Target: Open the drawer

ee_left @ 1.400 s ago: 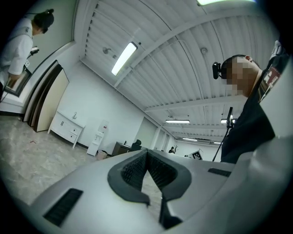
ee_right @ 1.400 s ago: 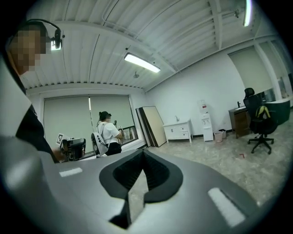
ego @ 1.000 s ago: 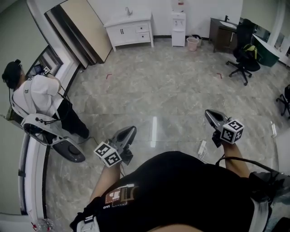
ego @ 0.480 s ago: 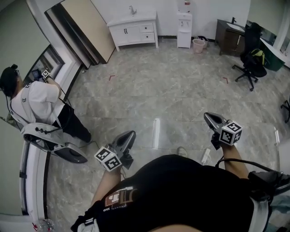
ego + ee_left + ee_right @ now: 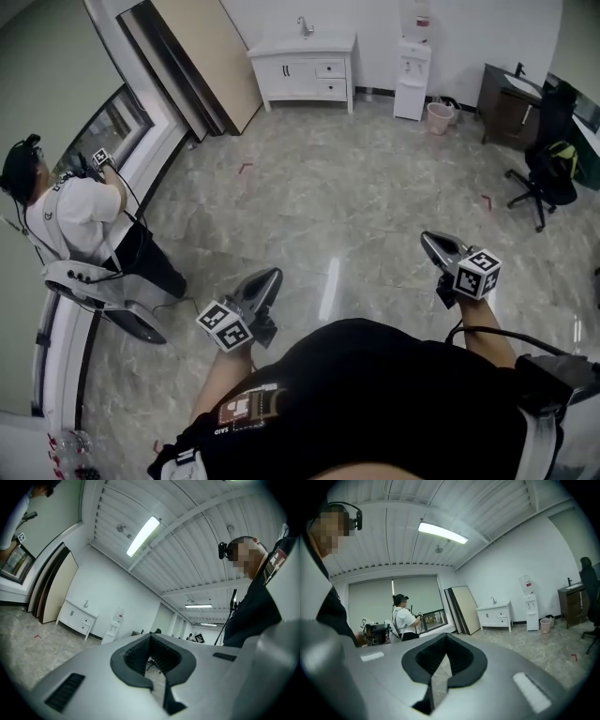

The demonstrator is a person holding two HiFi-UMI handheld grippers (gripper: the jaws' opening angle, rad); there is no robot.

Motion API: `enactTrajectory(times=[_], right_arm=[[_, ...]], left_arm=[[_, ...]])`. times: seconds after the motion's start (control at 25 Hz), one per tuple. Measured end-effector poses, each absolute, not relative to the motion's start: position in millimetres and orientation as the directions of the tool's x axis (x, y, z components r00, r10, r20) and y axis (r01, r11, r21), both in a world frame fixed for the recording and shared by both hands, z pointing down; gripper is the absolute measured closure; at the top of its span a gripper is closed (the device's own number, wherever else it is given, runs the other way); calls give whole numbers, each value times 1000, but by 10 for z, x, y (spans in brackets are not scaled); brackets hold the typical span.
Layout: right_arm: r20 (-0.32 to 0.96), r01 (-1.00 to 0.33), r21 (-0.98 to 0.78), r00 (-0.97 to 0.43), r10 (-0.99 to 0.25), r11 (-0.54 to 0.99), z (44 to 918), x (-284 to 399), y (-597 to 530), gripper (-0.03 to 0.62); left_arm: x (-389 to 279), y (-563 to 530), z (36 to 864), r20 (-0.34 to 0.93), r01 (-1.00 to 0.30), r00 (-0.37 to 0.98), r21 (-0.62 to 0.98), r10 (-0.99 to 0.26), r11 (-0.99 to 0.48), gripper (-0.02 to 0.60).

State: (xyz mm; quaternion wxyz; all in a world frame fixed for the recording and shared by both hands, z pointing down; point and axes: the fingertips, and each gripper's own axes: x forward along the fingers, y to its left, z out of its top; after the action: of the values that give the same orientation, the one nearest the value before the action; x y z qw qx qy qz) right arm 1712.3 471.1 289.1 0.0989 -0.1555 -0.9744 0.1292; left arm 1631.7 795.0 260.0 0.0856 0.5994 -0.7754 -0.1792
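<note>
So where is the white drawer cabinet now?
Head view, top centre: the white drawer cabinet stands against the far wall, between the leaning boards at left and the water dispenser at right.

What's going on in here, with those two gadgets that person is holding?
A person holds a gripper in each hand: the left gripper and right gripper, both with fingers closed on nothing. The white drawer cabinet stands far off across the room, so no drawer is touched yet. By the window, another person is busy.
</note>
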Motion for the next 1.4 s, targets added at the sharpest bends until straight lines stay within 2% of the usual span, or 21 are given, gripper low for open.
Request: enactTrajectory(times=[0.24,0.6,0.8,1.12,1.28,1.4], right_arm=[[158,278,-299,-929,334,913,2902,16767,3968,597],[169,240,-315,-938,304,918,3056,16417,3555,595],[200,177,-294,-950,242,939,2844,15524,3623,597],[151,147,-267,-970,192,953,2955,15360,3580,597],[140,134,-263,-974,176,955,2786,14378,3957,597],[155,115,-267,-975,160,957,2749,13918,4090,597]], left_arm=[[16066,7185,2476,-66,-905,-265,360,-962,224,586],[15542,6747,2589,-51,-905,-236,375,-970,201,586],[14428,6756,2426,-71,-910,-170,393,-983,129,586],[14130,6755,2608,-93,-937,-123,339,-988,85,586],[13073,7110,2507,-95,-935,-113,346,-989,74,586],[12565,7226,2492,-94,-935,-94,351,-991,56,586]])
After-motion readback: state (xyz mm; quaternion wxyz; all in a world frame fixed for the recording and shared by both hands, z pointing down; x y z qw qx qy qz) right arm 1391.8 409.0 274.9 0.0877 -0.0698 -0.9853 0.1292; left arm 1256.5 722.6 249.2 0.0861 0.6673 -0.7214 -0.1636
